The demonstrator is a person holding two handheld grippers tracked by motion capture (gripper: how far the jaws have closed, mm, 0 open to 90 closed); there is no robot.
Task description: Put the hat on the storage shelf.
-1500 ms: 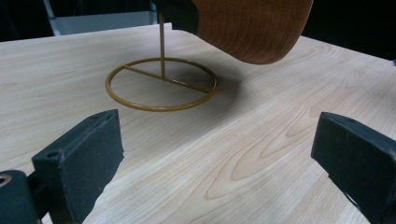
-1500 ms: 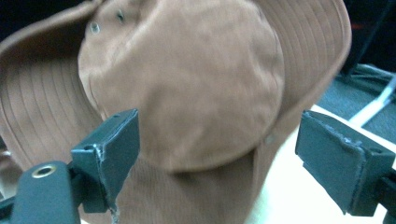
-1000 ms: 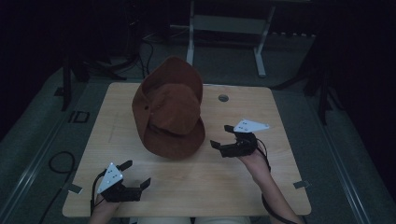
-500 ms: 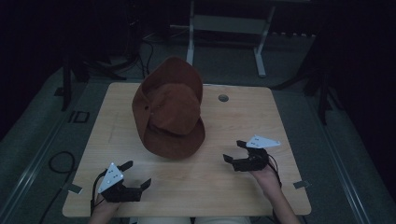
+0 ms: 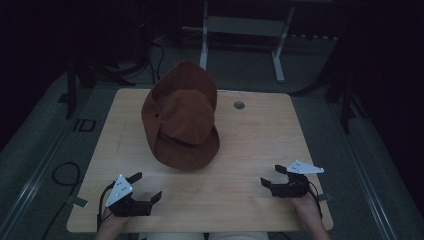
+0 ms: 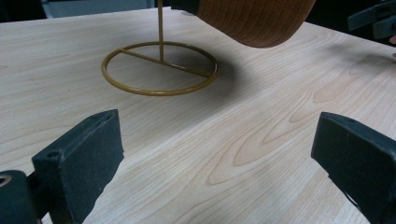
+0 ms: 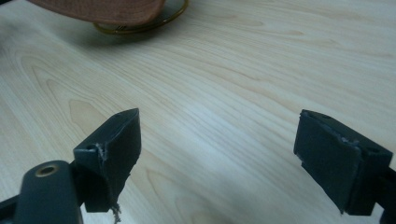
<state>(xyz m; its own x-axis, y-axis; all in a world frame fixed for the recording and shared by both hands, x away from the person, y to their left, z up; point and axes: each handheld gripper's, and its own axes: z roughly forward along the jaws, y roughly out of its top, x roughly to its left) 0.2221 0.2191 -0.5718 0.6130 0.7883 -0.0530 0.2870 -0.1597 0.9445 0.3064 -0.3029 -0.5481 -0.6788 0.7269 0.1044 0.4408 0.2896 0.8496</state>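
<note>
Each gripper is matte black. The left gripper [image 5: 141, 188] carries a pale grey three-cornered plate on top, dotted with small dark screw holes, and a thin black cable loops off at its 8 o'clock. The right gripper [image 5: 274, 176] wears the same grey plate. Up close, its blocky fingers [image 7: 113, 149] show chipped, fraying pad edges and a brass-ringed screw hole.
</note>
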